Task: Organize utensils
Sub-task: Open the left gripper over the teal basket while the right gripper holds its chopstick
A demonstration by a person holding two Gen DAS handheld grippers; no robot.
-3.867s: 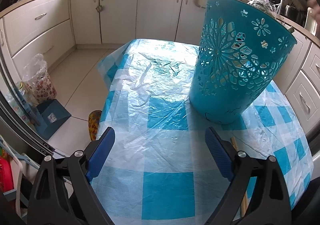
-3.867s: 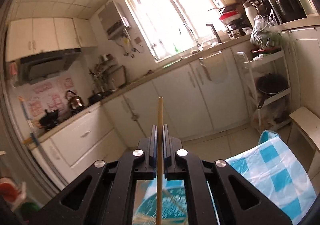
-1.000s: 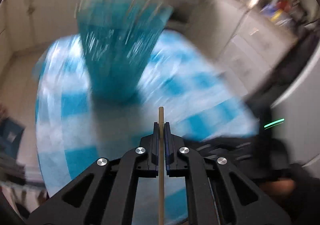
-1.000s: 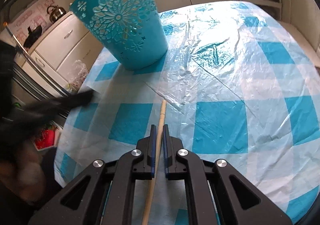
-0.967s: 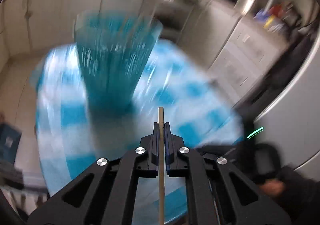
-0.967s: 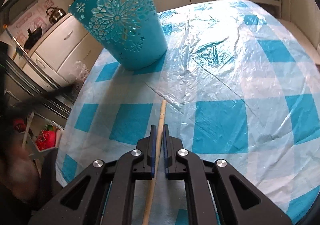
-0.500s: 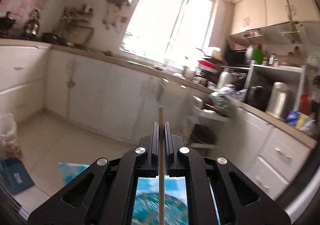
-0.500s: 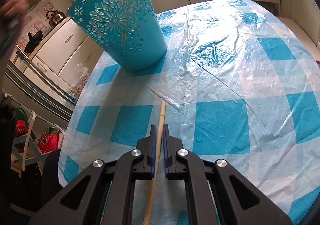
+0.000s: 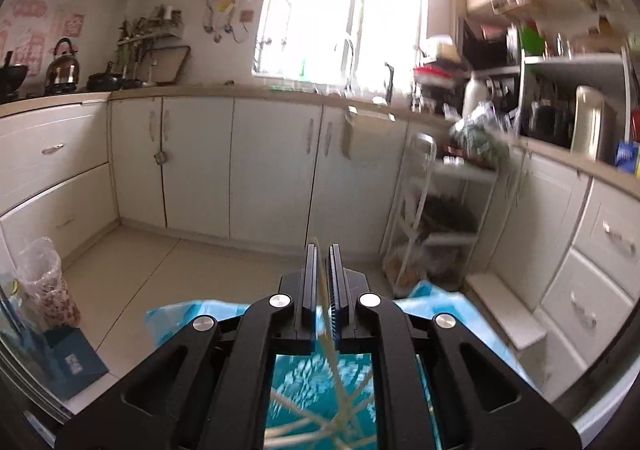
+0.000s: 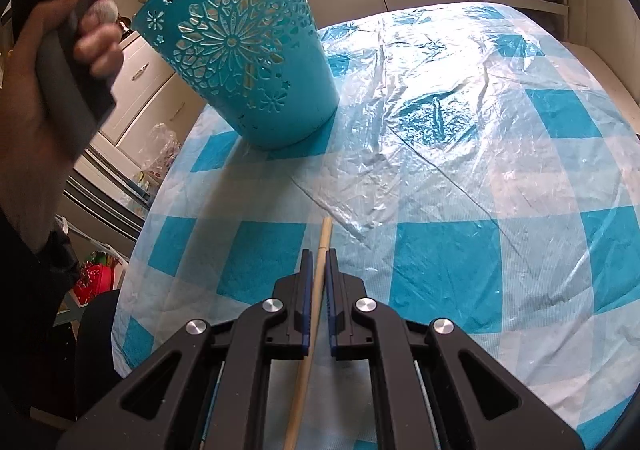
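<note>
My left gripper (image 9: 321,250) hangs over the turquoise cut-out basket (image 9: 320,390), its jaws slightly parted. A pale wooden chopstick (image 9: 326,314) slides down between them toward several chopsticks lying in the basket. In the right wrist view the basket (image 10: 236,45) stands at the far left of the checked table. The hand holding the left gripper (image 10: 60,61) is above and left of it. My right gripper (image 10: 318,254) is shut on another wooden chopstick (image 10: 316,290) that lies low over the tablecloth, pointing toward the basket.
The table carries a blue and white checked cloth under clear plastic (image 10: 440,169). White kitchen cabinets (image 9: 240,165) and a wire rack (image 9: 440,217) stand beyond the table. A chair (image 10: 96,334) and a plastic bag (image 10: 164,145) sit left of the table.
The left gripper swung up from the table to above the basket with its chopstick, and its jaws have now parted, the chopstick slipping down. The right gripper stayed still, holding its chopstick.
</note>
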